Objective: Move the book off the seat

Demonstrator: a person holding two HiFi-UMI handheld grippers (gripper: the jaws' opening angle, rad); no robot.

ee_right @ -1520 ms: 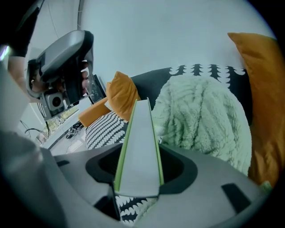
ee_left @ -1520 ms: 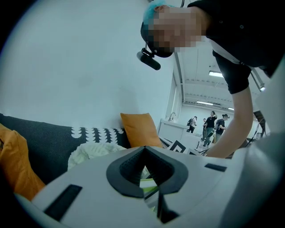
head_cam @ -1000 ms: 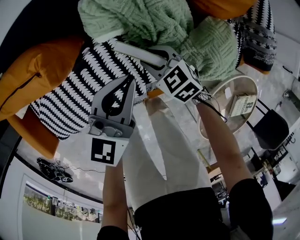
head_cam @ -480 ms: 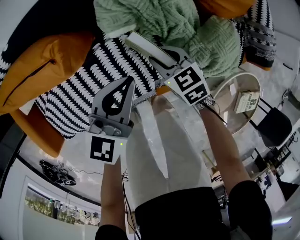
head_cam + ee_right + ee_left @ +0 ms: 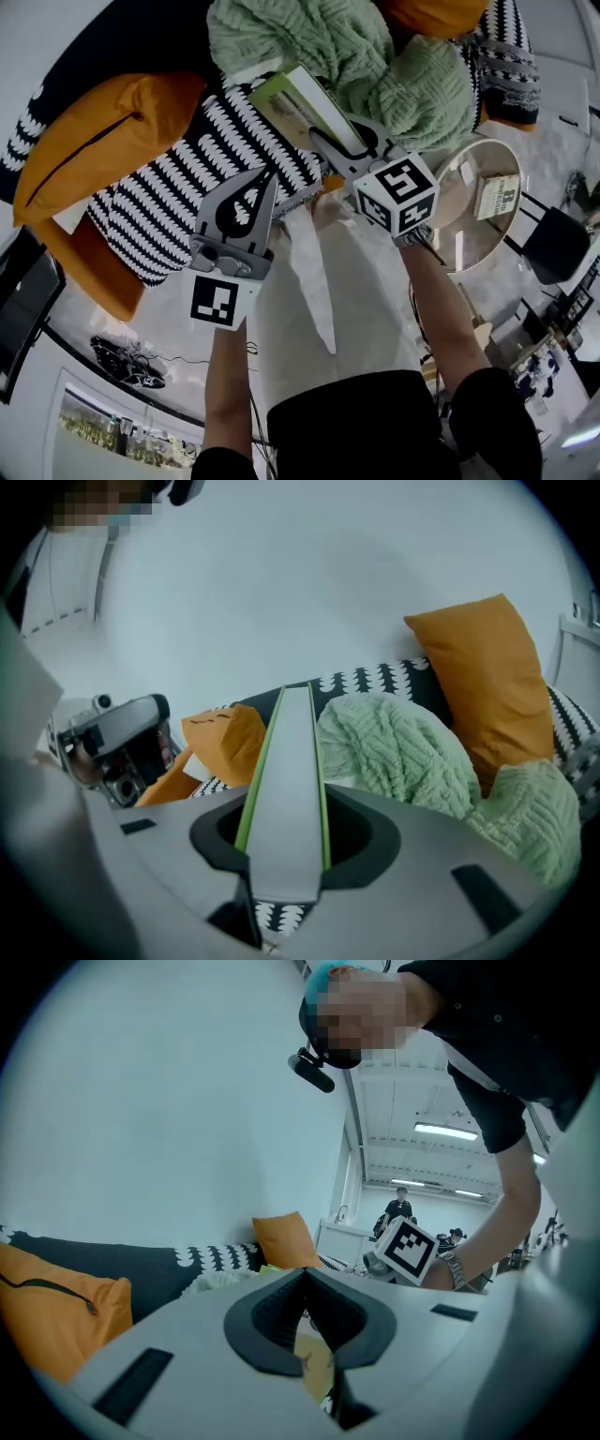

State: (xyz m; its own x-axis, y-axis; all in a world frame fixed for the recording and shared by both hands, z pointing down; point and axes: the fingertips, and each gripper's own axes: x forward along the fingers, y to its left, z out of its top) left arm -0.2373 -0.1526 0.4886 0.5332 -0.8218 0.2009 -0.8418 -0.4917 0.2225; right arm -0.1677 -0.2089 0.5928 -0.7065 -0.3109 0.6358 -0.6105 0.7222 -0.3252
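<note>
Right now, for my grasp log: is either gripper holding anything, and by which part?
The right gripper clamps the book across its covers at its near edge; the left gripper is shut, empty.

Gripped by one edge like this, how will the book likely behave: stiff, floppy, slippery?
The book juts straight from the right claw without sagging, so it is probably stiff. It looks thin, so likely light. Its smooth cover might slip.

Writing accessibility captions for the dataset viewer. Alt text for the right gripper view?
Right gripper clamped on a thin green-edged book, seen edge-on and pointing away from the camera. Behind it lie a green knitted blanket, an orange cushion and a black-and-white patterned cover.
</note>
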